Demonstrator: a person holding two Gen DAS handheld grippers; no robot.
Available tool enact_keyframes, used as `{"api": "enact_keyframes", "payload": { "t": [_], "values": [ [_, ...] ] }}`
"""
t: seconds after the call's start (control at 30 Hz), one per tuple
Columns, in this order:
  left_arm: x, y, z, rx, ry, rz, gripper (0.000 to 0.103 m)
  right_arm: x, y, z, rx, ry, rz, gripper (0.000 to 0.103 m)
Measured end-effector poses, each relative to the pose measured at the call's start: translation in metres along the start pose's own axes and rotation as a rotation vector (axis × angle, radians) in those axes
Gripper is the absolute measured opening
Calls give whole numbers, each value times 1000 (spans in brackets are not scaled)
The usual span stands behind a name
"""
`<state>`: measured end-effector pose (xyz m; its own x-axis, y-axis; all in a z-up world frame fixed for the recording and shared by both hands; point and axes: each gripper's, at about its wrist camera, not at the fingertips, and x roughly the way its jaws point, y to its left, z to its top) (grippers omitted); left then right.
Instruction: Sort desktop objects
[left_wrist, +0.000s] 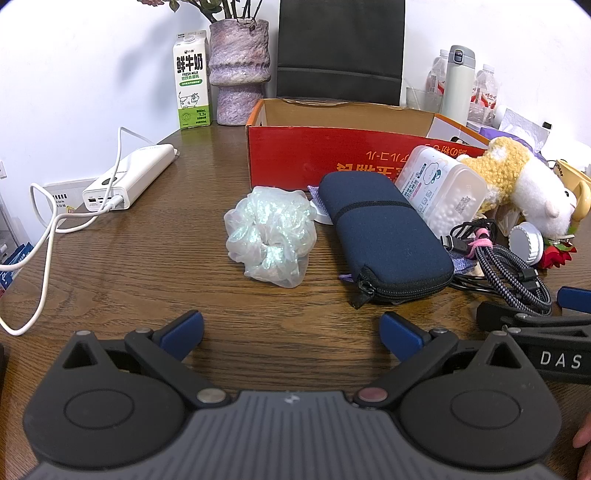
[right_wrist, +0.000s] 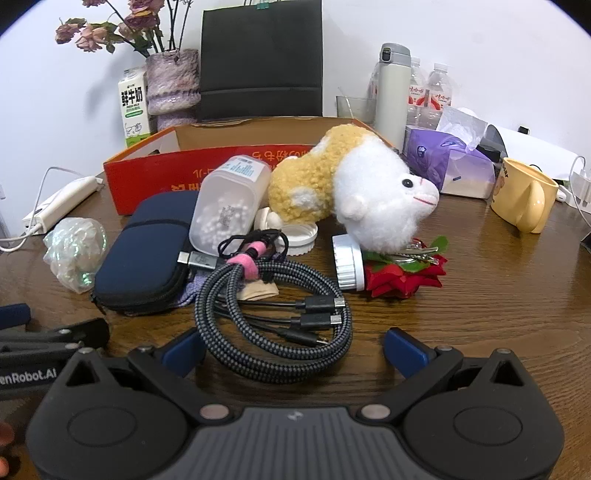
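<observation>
A red cardboard box (left_wrist: 306, 155) (right_wrist: 147, 173) stands open at the back of the wooden desk. In front of it lie a shimmery white scrunchie (left_wrist: 271, 236) (right_wrist: 75, 251), a navy zip pouch (left_wrist: 384, 236) (right_wrist: 144, 254), a clear tub of white beads (left_wrist: 439, 192) (right_wrist: 229, 199), a yellow-and-white plush toy (left_wrist: 517, 181) (right_wrist: 354, 188), a coiled braided cable (left_wrist: 517, 273) (right_wrist: 273, 317), a white jar (right_wrist: 349, 264) and a red fabric rose (right_wrist: 406, 275). My left gripper (left_wrist: 291, 334) is open, hovering short of the scrunchie. My right gripper (right_wrist: 293, 349) is open, its fingers either side of the cable coil's near edge.
A white power bank (left_wrist: 129, 177) with its cable lies at the left. A milk carton (left_wrist: 192, 81), a purple vase (left_wrist: 240, 70) and a black bag (left_wrist: 340, 48) stand behind. A yellow mug (right_wrist: 524, 194), a tissue pack (right_wrist: 450, 162), a flask (right_wrist: 393, 88) and water bottles are at the right.
</observation>
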<state>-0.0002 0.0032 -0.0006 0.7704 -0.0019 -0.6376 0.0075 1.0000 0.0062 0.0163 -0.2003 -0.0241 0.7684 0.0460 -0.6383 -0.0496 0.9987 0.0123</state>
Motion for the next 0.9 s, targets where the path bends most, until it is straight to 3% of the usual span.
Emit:
{"api": "enact_keyframes", "payload": {
  "t": [0.63, 0.73, 0.8, 0.9],
  "values": [
    [0, 0, 0, 1, -1, 0, 103, -1, -1, 0, 0, 3, -5, 103],
    [-2, 1, -1, 23, -8, -20, 103, -2, -3, 1, -38, 8, 40, 103],
    [-13, 6, -2, 24, -39, -58, 103, -5, -7, 3, -75, 20, 78, 95],
    [-34, 20, 1, 29, -152, -73, 103, -24, -21, 4, -102, -72, 137, 92]
  ]
}}
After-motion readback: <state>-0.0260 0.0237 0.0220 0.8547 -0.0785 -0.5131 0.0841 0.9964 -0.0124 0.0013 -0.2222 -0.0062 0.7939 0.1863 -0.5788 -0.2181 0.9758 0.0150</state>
